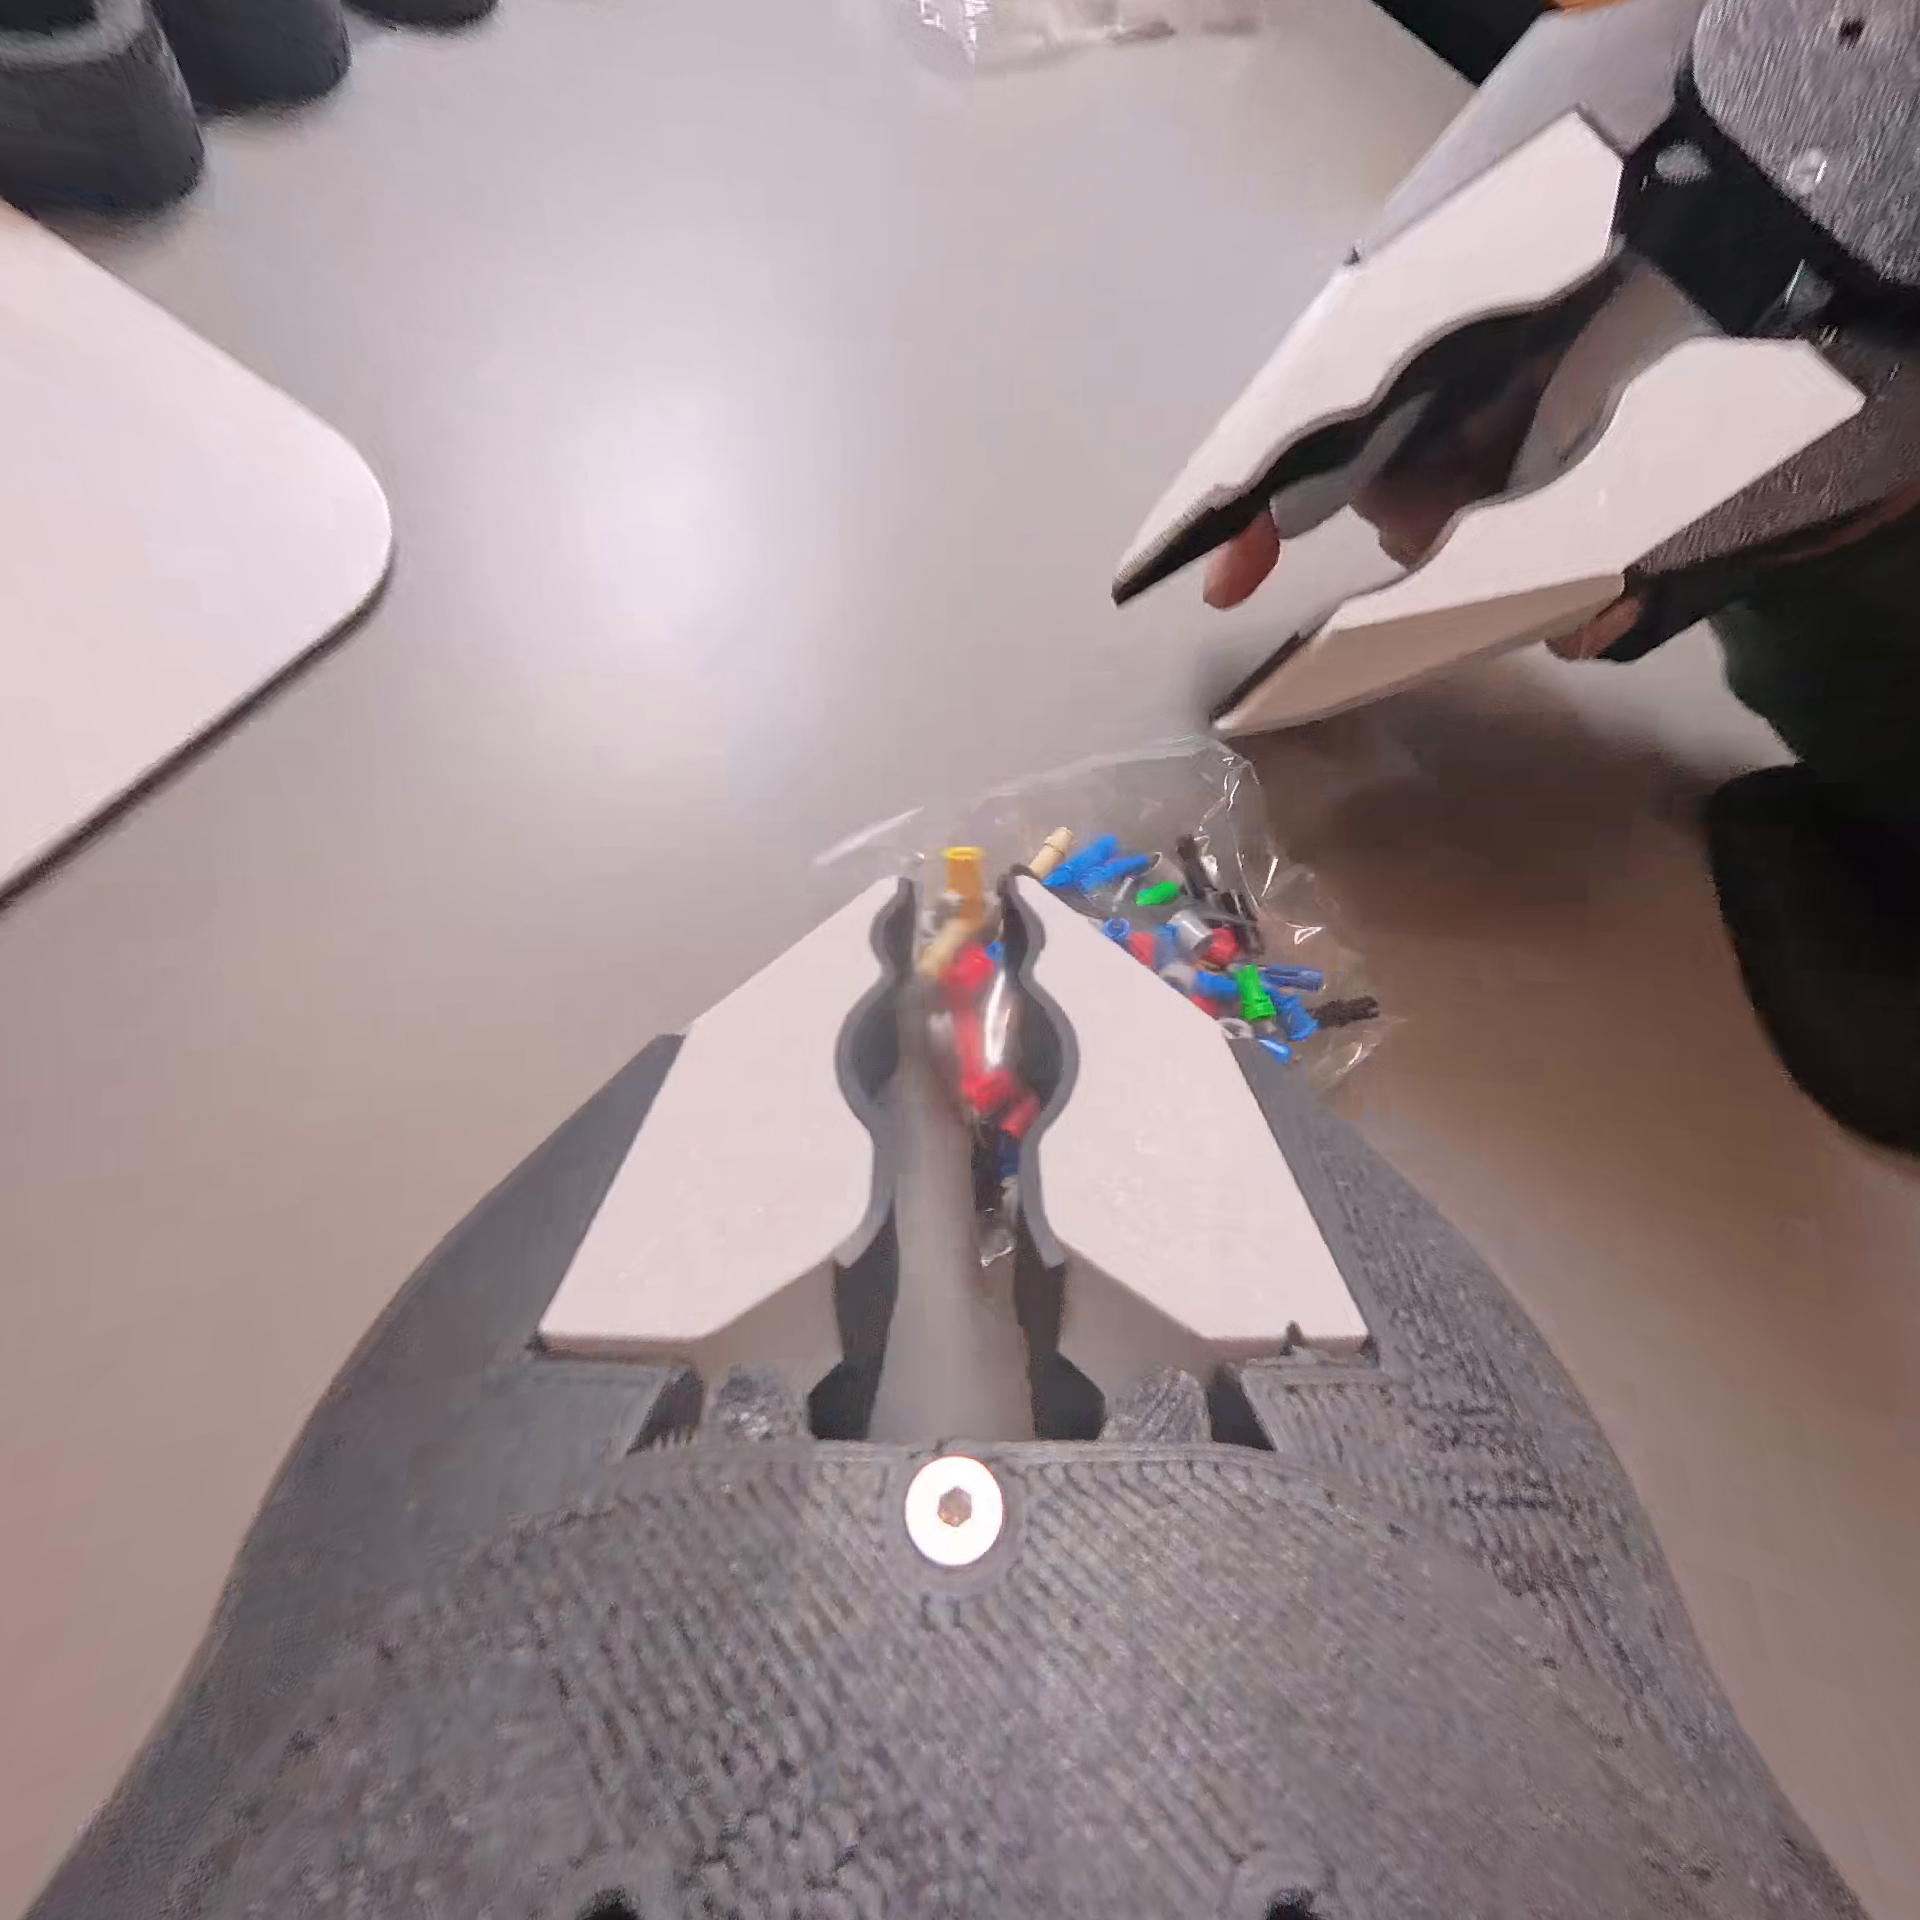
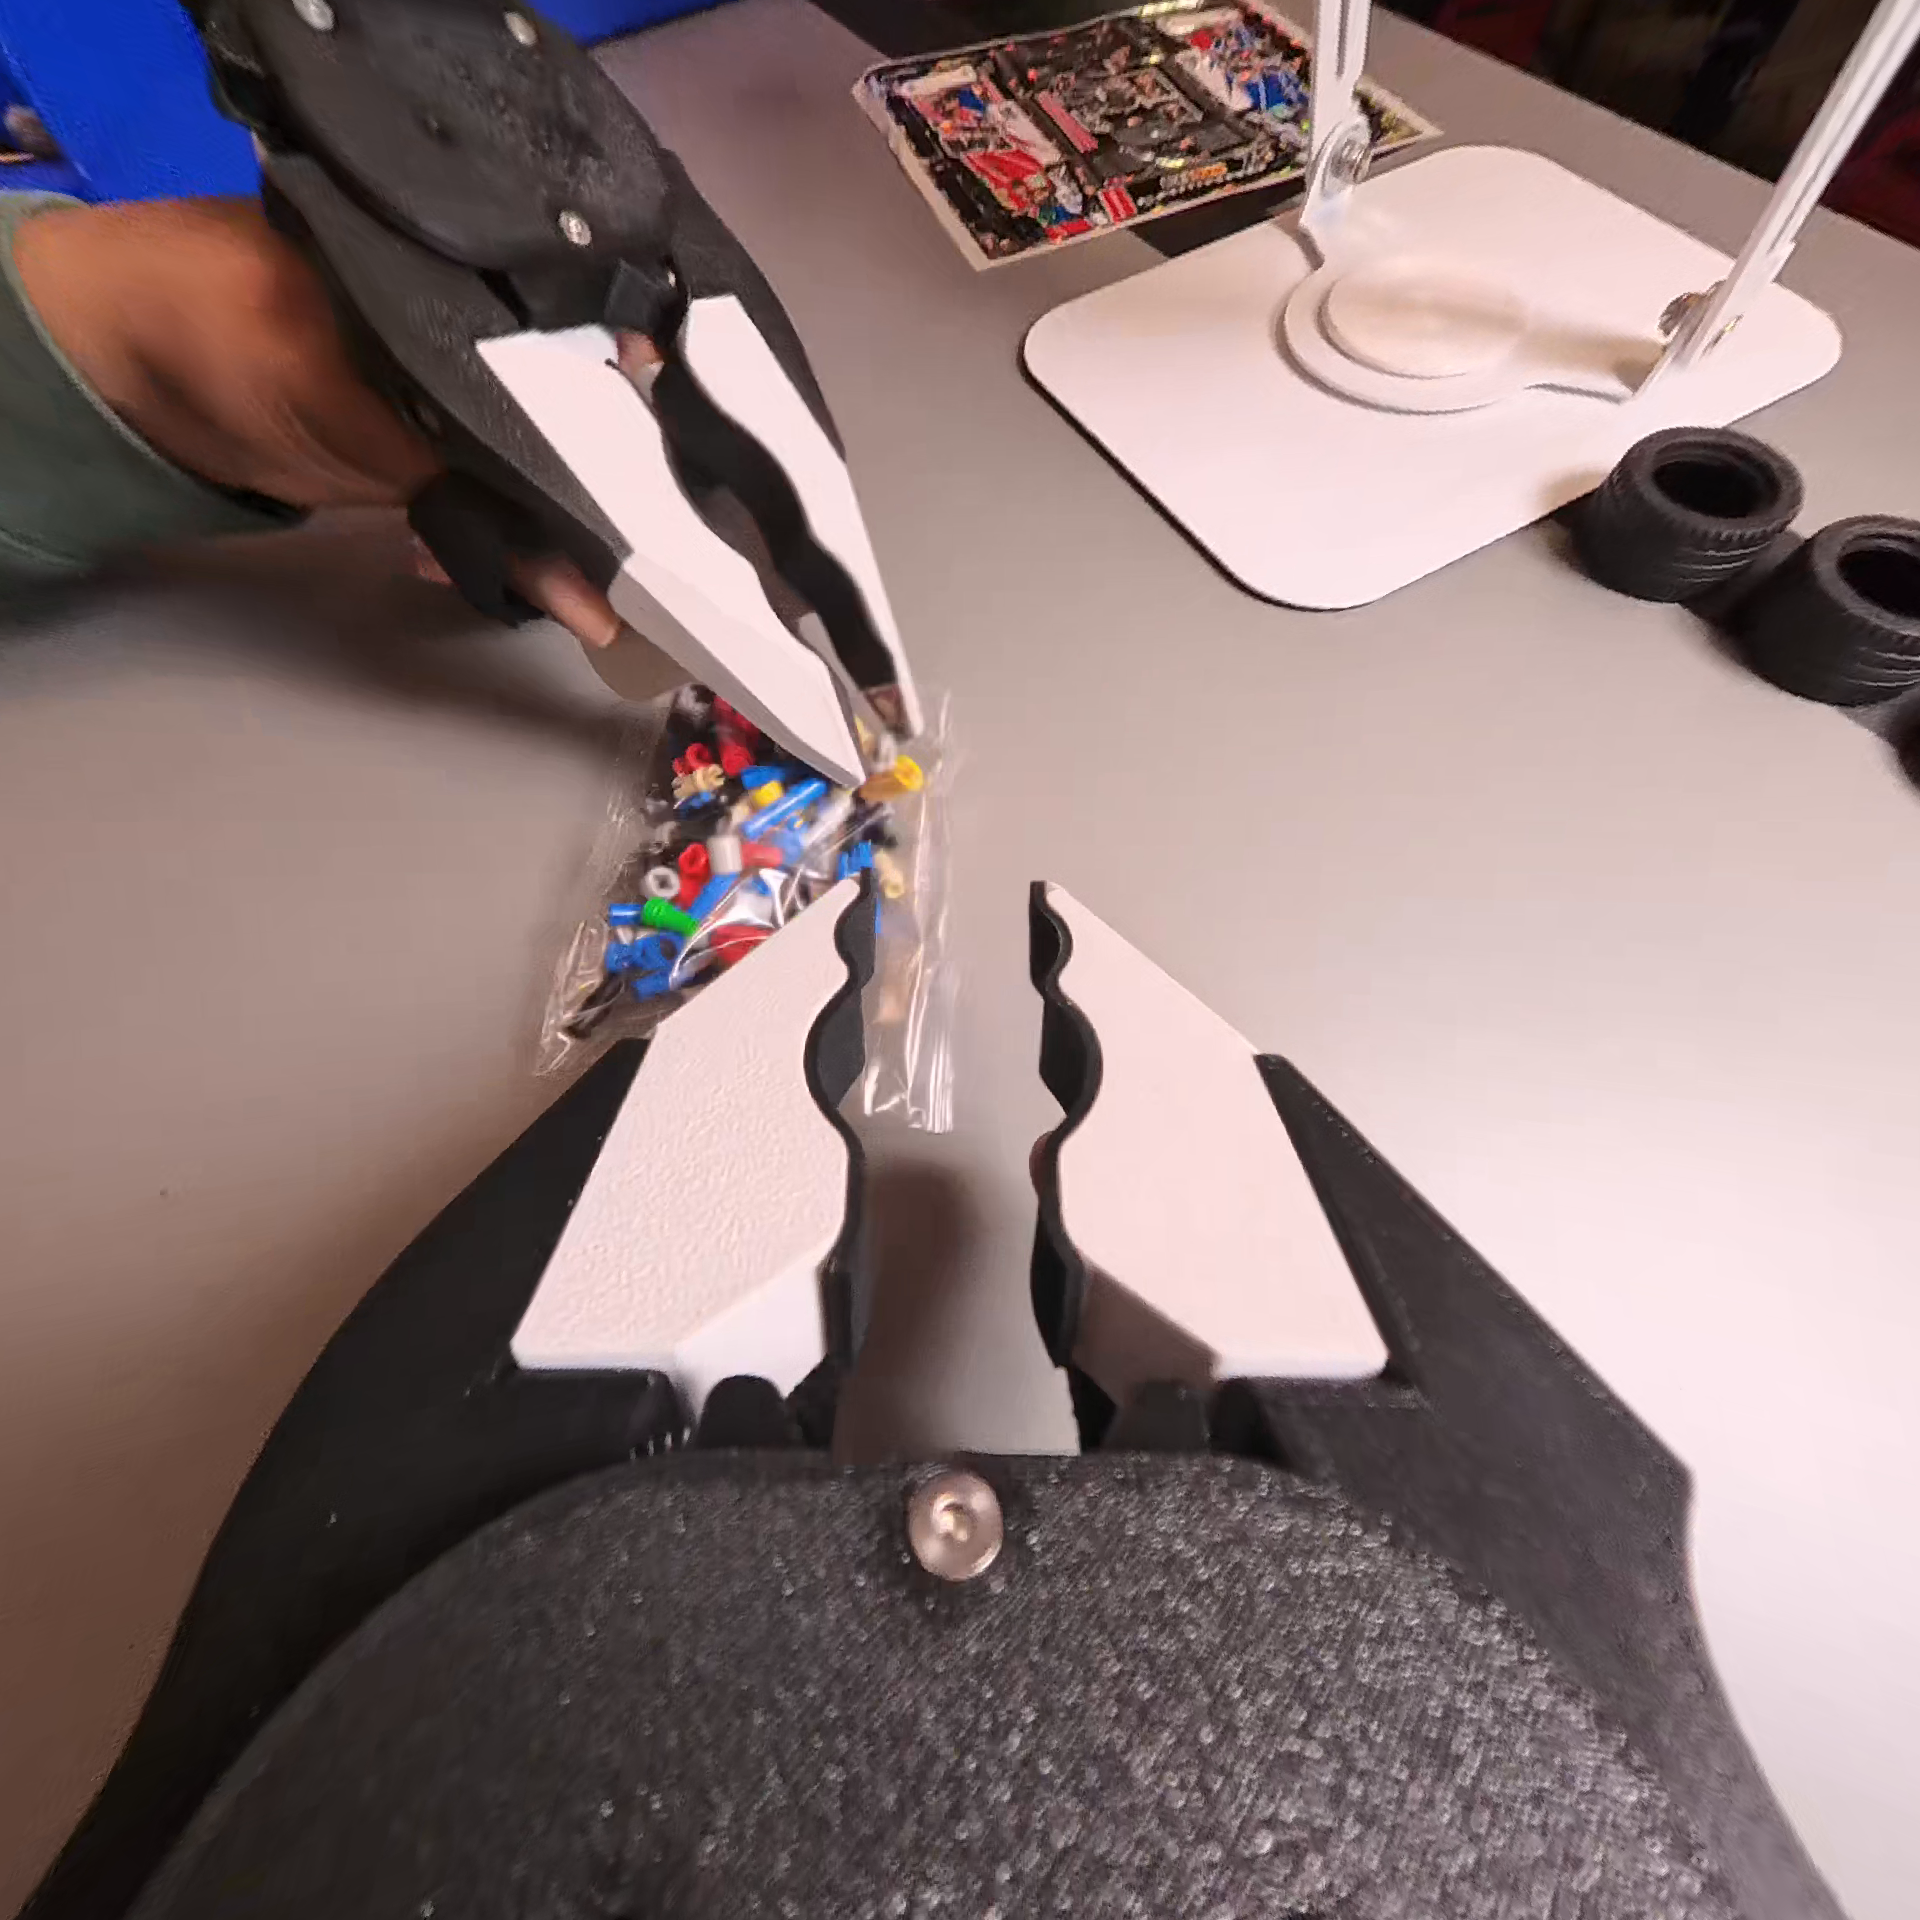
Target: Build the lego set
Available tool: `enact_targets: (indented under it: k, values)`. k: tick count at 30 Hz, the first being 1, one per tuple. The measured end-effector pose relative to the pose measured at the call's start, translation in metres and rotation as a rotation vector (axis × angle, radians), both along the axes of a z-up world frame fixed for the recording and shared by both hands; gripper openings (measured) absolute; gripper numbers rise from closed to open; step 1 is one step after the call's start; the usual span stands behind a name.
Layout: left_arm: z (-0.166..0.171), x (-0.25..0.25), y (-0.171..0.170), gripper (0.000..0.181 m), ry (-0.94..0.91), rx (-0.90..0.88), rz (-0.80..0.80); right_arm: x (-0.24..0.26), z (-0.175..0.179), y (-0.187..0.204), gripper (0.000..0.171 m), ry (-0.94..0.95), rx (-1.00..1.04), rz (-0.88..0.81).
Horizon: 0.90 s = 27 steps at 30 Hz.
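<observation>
A clear plastic bag of small lego pieces (image 1: pixel 1195 935), blue, red, green and yellow, lies on the grey table. My left gripper (image 1: pixel 961 888) is shut on one end of the bag, and bag and pieces show between its fingers. It also shows in the right wrist view (image 2: pixel 883 753), pinching the bag (image 2: pixel 727 873) near its far corner. My right gripper (image 2: pixel 948 885) is open, and the bag's near clear edge lies between its fingers, against the left one. In the left wrist view the right gripper (image 1: pixel 1174 655) hovers open just past the bag.
A white stand base (image 2: pixel 1403 416) with two white arms sits at the back right, with black tyres (image 2: pixel 1683 499) beside it. A printed picture sheet (image 2: pixel 1122 135) lies behind. In the left wrist view the base (image 1: pixel 156 571) is at left, tyres (image 1: pixel 94 104) top left. My right fingertips sit around 6 cm from my left ones.
</observation>
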<state>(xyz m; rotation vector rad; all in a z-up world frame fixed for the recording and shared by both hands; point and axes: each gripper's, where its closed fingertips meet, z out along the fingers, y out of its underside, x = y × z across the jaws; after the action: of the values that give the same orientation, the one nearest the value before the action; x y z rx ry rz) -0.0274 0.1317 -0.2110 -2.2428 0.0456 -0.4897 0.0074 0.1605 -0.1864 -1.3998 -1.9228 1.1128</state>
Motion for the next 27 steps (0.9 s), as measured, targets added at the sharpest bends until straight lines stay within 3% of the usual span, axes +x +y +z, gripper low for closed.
enact_targets:
  k: [1,8,10,12,13,16,21,24,25,27]
  values:
    - [0.001,0.0,0.0,0.003,0.037,0.017,-0.016,-0.002,0.003,0.003,0.03,0.024,0.002,-0.012]
    - [0.085,-0.015,-0.01,0.0,0.01,0.473,-0.028,-0.011,0.035,0.004,0.06,0.179,-0.346,-0.035]
    - [0.098,-0.015,-0.014,0.0,-0.03,0.543,-0.043,-0.014,0.045,0.0,0.061,0.224,-0.429,-0.009]
    - [0.104,-0.013,-0.018,0.0,-0.058,0.574,-0.053,-0.016,0.06,-0.007,0.035,0.293,-0.492,0.021]
    - [0.106,-0.014,-0.02,0.0,-0.062,0.583,-0.047,-0.015,0.065,-0.01,0.009,0.312,-0.497,0.039]
    - [0.11,-0.015,-0.027,0.0,-0.077,0.569,-0.059,-0.007,0.074,-0.026,0.0,0.331,-0.439,0.124]
    - [0.133,-0.012,-0.059,0.063,-0.22,0.534,-0.185,0.016,0.107,-0.07,0.0,0.304,-0.483,0.417]
    - [0.131,0.01,-0.079,0.078,-0.35,0.478,-0.333,0.019,0.114,-0.098,0.0,0.239,-0.428,0.562]
    - [0.13,0.02,-0.086,0.068,-0.395,0.47,-0.389,0.017,0.113,-0.106,0.0,0.204,-0.41,0.591]
    - [0.128,0.031,-0.093,0.019,-0.404,0.463,-0.447,0.006,0.103,-0.113,0.0,0.164,-0.357,0.581]
